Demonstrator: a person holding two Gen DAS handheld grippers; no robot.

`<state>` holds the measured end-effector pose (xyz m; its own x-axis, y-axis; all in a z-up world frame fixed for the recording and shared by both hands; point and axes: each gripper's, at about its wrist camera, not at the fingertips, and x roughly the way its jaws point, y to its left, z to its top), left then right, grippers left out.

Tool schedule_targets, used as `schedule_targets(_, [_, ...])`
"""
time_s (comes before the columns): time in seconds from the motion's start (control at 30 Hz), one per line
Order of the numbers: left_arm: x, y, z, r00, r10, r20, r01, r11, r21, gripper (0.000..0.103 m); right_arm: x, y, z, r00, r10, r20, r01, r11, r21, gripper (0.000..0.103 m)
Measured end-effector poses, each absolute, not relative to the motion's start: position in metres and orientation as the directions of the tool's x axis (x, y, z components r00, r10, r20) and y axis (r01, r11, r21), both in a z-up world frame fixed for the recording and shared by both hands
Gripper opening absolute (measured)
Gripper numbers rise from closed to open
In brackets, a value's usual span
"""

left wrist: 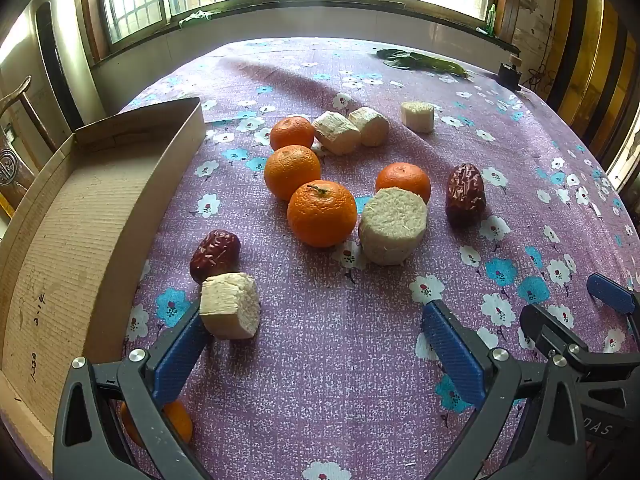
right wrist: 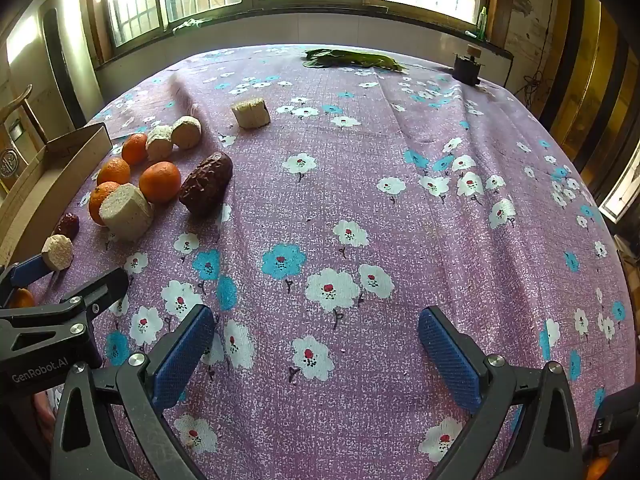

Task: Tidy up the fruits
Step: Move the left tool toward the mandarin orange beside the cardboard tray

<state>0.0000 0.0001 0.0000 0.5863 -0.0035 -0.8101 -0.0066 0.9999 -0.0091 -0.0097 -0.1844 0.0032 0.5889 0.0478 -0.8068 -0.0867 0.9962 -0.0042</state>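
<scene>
Several oranges, pale sugarcane chunks and two red dates lie on the purple floral cloth. My left gripper is open, low over the cloth. Its left finger touches a small cane chunk, with a date just behind. An orange sits under that finger. My right gripper is open and empty over bare cloth, right of the fruit. The same fruit cluster shows at the left of the right wrist view.
An open cardboard box stands at the left, beside the fruit. Green leaves and a small dark object lie at the table's far edge. A wooden chair stands beyond the box.
</scene>
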Motion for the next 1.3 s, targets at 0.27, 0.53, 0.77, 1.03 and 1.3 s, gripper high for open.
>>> schedule_targets(0.27, [-0.001, 0.001, 0.000, 0.584, 0.000, -0.812, -0.013, 1.000, -0.009, 0.103, -0.010, -0.184, 0.003, 0.587, 0.048, -0.808, -0.087, 0.996, -0.004, 0.103])
schedule_targets(0.53, [-0.014, 0.013, 0.018, 0.621, -0.013, -0.784, -0.034, 0.999, -0.043, 0.103, -0.020, -0.181, 0.017, 0.612, 0.128, -0.780, -0.131, 0.990, 0.060, 0.103])
schedule_targets(0.77, [-0.030, 0.019, 0.033, 0.654, -0.009, -0.756, -0.025, 0.999, -0.034, 0.103, -0.028, -0.176, 0.031, 0.632, 0.128, -0.764, -0.144, 0.988, 0.046, 0.103])
schedule_targets(1.03, [-0.037, 0.020, 0.033, 0.650, -0.029, -0.760, -0.008, 0.999, -0.044, 0.103, -0.034, -0.169, 0.035, 0.640, 0.118, -0.760, -0.160, 0.987, 0.018, 0.103])
schedule_targets(1.3, [-0.042, 0.012, 0.037, 0.652, -0.055, -0.757, 0.021, 0.998, -0.055, 0.103, -0.036, -0.182, 0.037, 0.644, 0.091, -0.760, -0.130, 0.992, 0.009, 0.103])
